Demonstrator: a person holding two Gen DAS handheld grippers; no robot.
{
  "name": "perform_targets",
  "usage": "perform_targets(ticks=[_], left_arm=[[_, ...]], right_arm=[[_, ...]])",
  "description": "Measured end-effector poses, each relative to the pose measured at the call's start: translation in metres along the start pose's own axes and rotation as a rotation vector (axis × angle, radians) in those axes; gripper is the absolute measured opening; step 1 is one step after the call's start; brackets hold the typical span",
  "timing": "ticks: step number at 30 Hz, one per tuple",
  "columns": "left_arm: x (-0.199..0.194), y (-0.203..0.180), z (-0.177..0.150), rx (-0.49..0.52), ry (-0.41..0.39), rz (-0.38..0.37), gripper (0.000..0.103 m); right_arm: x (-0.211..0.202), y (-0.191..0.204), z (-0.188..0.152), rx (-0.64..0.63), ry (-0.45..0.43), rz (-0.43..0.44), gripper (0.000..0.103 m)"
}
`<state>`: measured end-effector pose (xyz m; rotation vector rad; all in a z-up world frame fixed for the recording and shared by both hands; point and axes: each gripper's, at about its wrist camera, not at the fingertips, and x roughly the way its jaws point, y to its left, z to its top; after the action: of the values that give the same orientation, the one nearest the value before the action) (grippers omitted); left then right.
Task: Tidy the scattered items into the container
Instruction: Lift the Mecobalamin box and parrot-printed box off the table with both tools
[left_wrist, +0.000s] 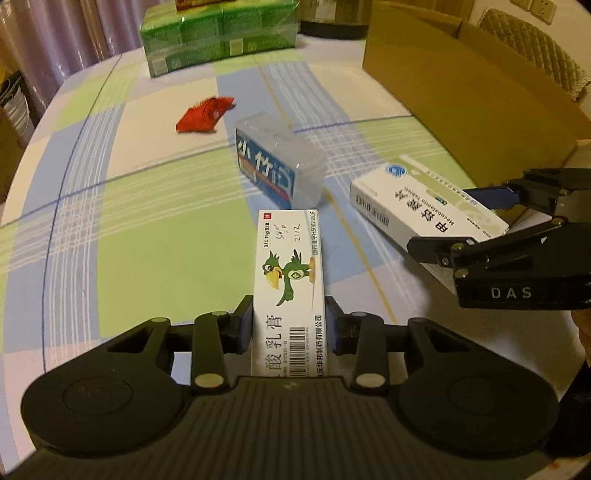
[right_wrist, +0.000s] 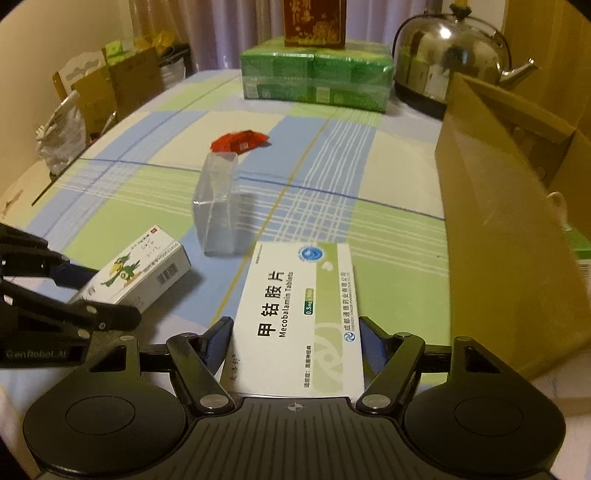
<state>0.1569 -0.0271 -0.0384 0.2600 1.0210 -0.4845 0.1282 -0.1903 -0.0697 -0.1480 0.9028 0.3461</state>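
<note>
My left gripper (left_wrist: 289, 308) is shut on the near end of a white ointment box with a green bird (left_wrist: 290, 273), gripping its two long sides. My right gripper (right_wrist: 295, 334) is shut on a white and green Mecobalamin tablet box (right_wrist: 299, 314). In the left wrist view the right gripper (left_wrist: 447, 221) and its tablet box (left_wrist: 417, 203) sit at the right. In the right wrist view the left gripper (right_wrist: 107, 295) and bird box (right_wrist: 144, 269) sit at the left. A clear plastic box with a blue label (left_wrist: 277, 162) and a red packet (left_wrist: 205, 114) lie further out. The open cardboard box (right_wrist: 498, 221) stands to the right.
A checked green, blue and white cloth (right_wrist: 351, 206) covers the table. At the far end stand a shrink-wrapped green pack (right_wrist: 314, 77) with a red carton on top and a steel kettle (right_wrist: 450, 55). Bags and cartons (right_wrist: 92, 96) crowd the floor past the left edge.
</note>
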Motion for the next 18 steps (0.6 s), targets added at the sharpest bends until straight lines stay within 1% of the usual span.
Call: perform_targets(ticks=[4, 11, 14, 15, 18], left_arm=[[-0.010, -0.006, -0.001, 0.008, -0.017, -0.008, 0.033], [0.000, -0.013, -0.006, 0.016, 0.015, -0.013, 0.033], [0.002, -0.013, -0.004, 0.008, 0.010, -0.015, 0.033], [0.002, -0.013, -0.004, 0.007, 0.010, -0.014, 0.033], [0.004, -0.014, -0.002, 0.008, 0.010, -0.019, 0.033]], right_arm=[[-0.010, 0.000, -0.005, -0.003, -0.001, -0.013, 0.069], [0.002, -0.007, -0.019, 0.020, 0.053, -0.017, 0.070], [0.006, -0.008, -0.016, 0.023, 0.040, -0.024, 0.078], [0.007, -0.008, -0.015, 0.024, 0.036, -0.023, 0.080], [0.013, -0.006, -0.012, 0.020, 0.033, -0.021, 0.080]])
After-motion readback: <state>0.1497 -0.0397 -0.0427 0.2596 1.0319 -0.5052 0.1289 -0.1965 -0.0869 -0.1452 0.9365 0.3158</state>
